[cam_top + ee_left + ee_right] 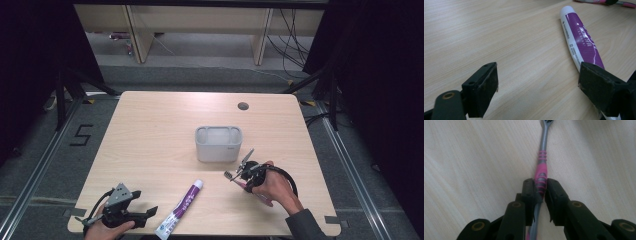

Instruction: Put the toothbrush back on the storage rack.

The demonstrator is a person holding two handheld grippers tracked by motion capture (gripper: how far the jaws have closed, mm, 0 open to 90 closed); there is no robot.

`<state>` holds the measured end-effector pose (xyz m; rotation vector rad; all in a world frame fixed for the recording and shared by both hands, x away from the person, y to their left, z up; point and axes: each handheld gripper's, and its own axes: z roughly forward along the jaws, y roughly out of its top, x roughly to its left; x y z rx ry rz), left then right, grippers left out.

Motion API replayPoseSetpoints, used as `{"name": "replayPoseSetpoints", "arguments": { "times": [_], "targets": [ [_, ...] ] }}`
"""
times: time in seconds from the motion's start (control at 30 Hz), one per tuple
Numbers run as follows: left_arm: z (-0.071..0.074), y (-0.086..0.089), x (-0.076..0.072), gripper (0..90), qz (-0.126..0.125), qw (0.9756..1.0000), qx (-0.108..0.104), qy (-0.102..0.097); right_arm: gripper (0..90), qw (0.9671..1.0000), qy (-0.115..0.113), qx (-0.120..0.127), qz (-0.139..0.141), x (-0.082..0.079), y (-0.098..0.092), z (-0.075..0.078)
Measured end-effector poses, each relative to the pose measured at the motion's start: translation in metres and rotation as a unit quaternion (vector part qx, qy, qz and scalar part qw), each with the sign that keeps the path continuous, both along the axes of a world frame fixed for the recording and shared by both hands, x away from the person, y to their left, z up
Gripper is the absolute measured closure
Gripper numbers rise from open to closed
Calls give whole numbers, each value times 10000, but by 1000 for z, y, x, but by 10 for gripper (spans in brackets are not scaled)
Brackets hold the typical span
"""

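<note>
One wooden table (150, 130) carries everything we see, with a small round hole (243, 106) near its far right edge. Near the middle, a little toward the far side, stands a grey holder (218, 143) with compartments open at the top, upright and apart from everything else. Nearer to us and left of centre lies a purple and white toothpaste tube (181, 208), flat on the wood, its white cap pointing toward the far right and its tail at the near edge. At the near left corner our left gripper (149, 213) rests low over the table; in the left gripper view its jaws stand wide apart with bare wood between them, holding nothing, and the toothpaste tube (581, 42) runs just beside and under the right-hand pad. To the right of the tube, near the holder's right corner, our right gripper (239, 175) is clamped on a pink and grey toothbrush (542, 173); in the right gripper view both pads press the pink grip of the handle, and the bristle head points away along the table. We cannot tell whether the toothbrush is touching the wood.
</note>
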<state>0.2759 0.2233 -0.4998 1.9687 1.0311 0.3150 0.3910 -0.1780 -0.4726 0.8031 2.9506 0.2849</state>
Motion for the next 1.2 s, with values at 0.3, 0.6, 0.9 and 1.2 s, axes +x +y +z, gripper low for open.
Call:
{"name": "replayPoseSetpoints", "arguments": {
  "times": [0.3,0.6,0.9,1.2],
  "targets": [
    [0,0,0,159,-6,10000,25,3,783,9996,170,-223,6,4,2,0],
    [0,0,0,159,-8,10000,0,-4,789,9995,191,-260,74,5,2,-1],
    [0,0,0,159,1,10000,0,-4,792,9992,106,-363,108,2,4,5],
    [0,0,0,159,5,10000,20,0,792,10000,2,48,43,-1,-2,19]
  ]
}}
